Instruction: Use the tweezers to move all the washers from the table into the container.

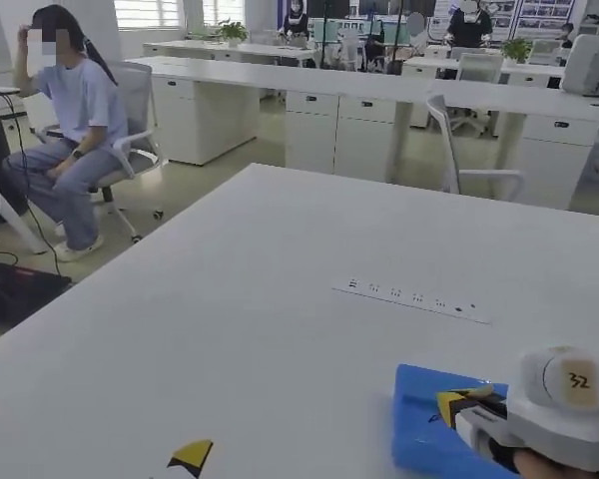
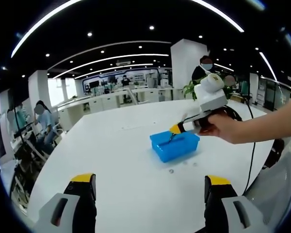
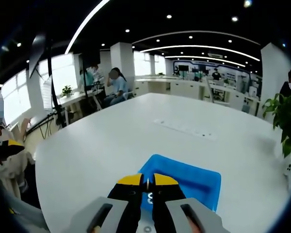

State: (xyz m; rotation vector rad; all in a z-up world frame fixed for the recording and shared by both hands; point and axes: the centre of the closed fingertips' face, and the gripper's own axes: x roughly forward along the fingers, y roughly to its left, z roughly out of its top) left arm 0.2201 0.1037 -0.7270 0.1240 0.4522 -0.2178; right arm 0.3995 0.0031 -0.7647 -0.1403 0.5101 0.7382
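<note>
A blue container (image 1: 424,434) sits on the white table (image 1: 230,329) at the lower right of the head view. My right gripper (image 1: 467,407) hovers over it, shut on thin metal tweezers (image 2: 172,137) whose tips point down into the container (image 2: 174,145). In the right gripper view the yellow-tipped jaws (image 3: 148,180) pinch the tweezers above the container (image 3: 194,179). Small washers (image 2: 170,171) lie on the table just in front of the container. My left gripper (image 2: 150,183) is open and empty, well back from the container; one of its yellow tips (image 1: 192,456) shows at the bottom of the head view.
A flush power strip (image 1: 409,297) is set into the table beyond the container. A person sits on an office chair (image 1: 130,120) at the far left. Desks and a chair (image 1: 459,150) stand behind. A potted plant (image 3: 286,121) is at the table's right.
</note>
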